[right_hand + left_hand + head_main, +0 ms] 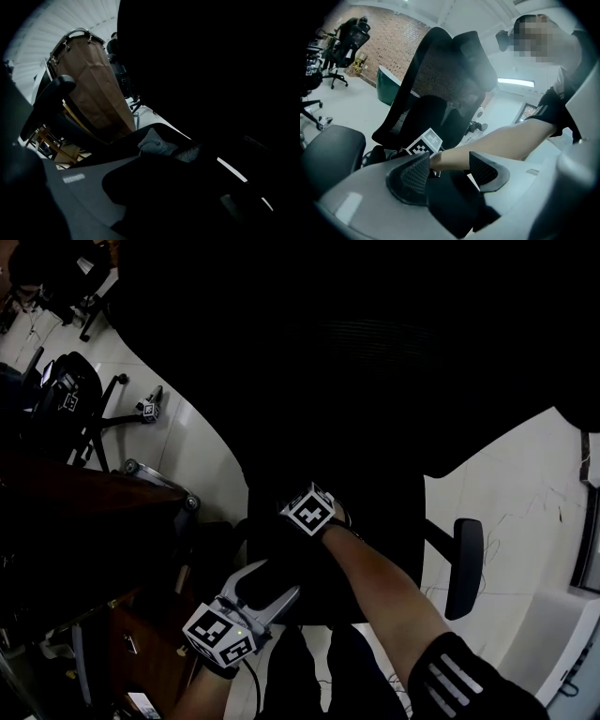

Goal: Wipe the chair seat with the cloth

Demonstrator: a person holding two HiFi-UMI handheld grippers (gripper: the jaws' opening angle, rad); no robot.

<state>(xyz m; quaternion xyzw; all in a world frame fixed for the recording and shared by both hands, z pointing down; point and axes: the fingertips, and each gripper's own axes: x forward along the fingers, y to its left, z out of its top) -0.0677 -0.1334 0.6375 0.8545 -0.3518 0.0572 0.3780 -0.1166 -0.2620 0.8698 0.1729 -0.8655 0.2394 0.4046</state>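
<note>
- The cloth (154, 144), a grey bunched wad, is sitting near the centre of the right gripper view. It is being pinched at the jaw tips of the right gripper (180, 153), just over the black chair seat (384, 531); the darkness is hiding whether the two are touching.
- In the head view the seat is filling the dark middle of the frame, and the right gripper's marker cube (312, 512) is showing at its left part.
- The left gripper (275, 577) is hovering lower left of centre at the seat's near edge. Its jaws are standing spread with nothing between them, and the person's forearm (501, 143) is crossing behind the gap.
- Both marker cubes are bearing black-and-white square patterns, and the black sleeve (450, 681) is showing three white stripes.
- An armrest (466, 568) is standing right of the seat over the white floor (525, 512). A wooden desk (141, 634) is occupying the lower left and another office chair (70, 390) the upper left.
</note>
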